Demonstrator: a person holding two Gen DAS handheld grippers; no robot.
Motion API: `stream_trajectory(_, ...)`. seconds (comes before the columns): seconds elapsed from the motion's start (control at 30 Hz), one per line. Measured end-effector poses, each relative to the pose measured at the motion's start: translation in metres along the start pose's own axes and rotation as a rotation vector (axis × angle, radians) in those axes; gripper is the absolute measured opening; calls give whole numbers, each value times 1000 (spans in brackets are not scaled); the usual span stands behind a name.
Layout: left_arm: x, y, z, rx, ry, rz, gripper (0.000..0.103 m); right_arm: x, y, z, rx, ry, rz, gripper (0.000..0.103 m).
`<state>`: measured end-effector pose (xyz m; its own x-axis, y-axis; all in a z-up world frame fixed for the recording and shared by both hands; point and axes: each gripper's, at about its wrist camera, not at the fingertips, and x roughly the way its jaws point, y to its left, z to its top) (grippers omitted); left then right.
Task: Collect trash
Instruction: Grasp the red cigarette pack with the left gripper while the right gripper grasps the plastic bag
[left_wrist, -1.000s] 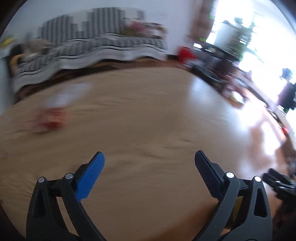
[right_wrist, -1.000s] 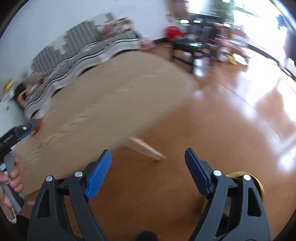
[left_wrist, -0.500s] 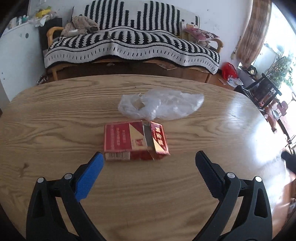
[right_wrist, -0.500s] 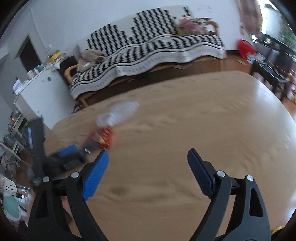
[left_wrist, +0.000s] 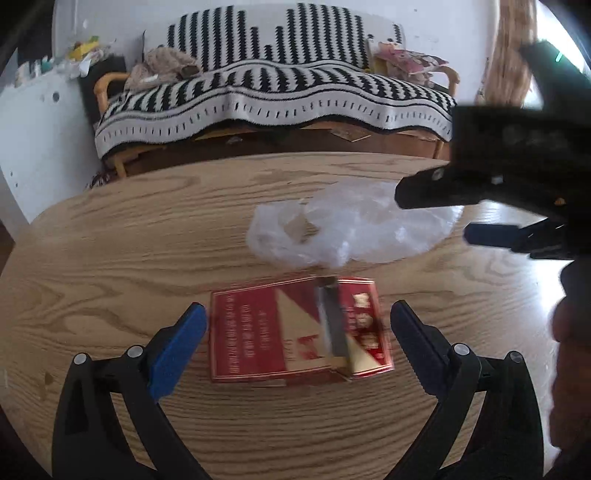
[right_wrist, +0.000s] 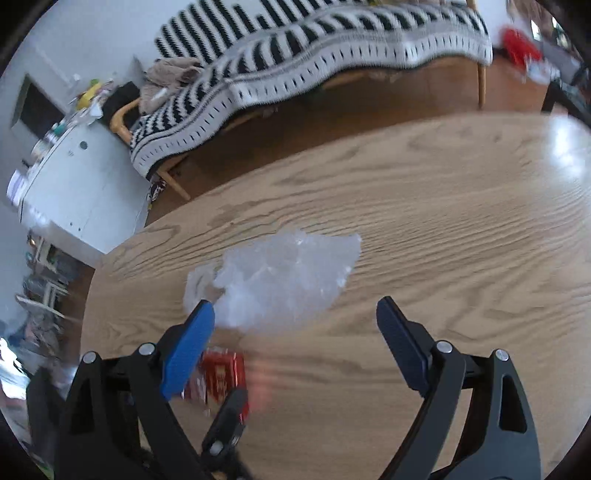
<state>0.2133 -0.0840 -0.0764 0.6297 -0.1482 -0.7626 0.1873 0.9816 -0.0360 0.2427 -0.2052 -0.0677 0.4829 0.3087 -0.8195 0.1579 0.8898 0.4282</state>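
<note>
A red cigarette pack lies flat on the oval wooden table. My left gripper is open, with one blue pad at each side of the pack and neither visibly pressing on it. Just beyond the pack lies a crumpled clear plastic bag. My right gripper hangs open above the near edge of the bag with nothing between its fingers. It also enters the left wrist view from the right, as the right gripper. In the right wrist view the pack shows low on the left beside a left gripper finger.
A sofa under a black-and-white striped blanket stands past the table's far edge. A white cabinet stands to its left. A person's hand shows at the right rim. Bare wood spreads to the table's right.
My left gripper swung left and came down until the red pack lay between its jaws. My right gripper swept from over the floor onto the table, above the plastic bag.
</note>
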Motion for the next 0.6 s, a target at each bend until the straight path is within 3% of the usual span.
stream_trajectory(0.1, 9, 9, -4, -16, 34, -38, 97, 14, 3, 5, -19, 21, 4, 77)
stream_trajectory(0.13, 10, 10, -4, -21, 38, -55, 97, 20, 6, 7, -33, 34, 1, 68)
stream_trajectory(0.2, 11, 12, -3, -40, 41, -65, 97, 26, 7, 7, -46, 49, 5, 50)
stream_trajectory(0.27, 14, 14, -3, -69, 49, -89, 97, 26, 9, 4, -51, 59, 25, 14)
stream_trajectory(0.37, 14, 14, -3, -78, 41, -105, 96, 14, 10, -2, -92, 22, 9, 5)
stream_trajectory(0.6, 8, 9, -5, -87, 43, -110, 84, -59, -15, -24, -92, -99, -34, 5)
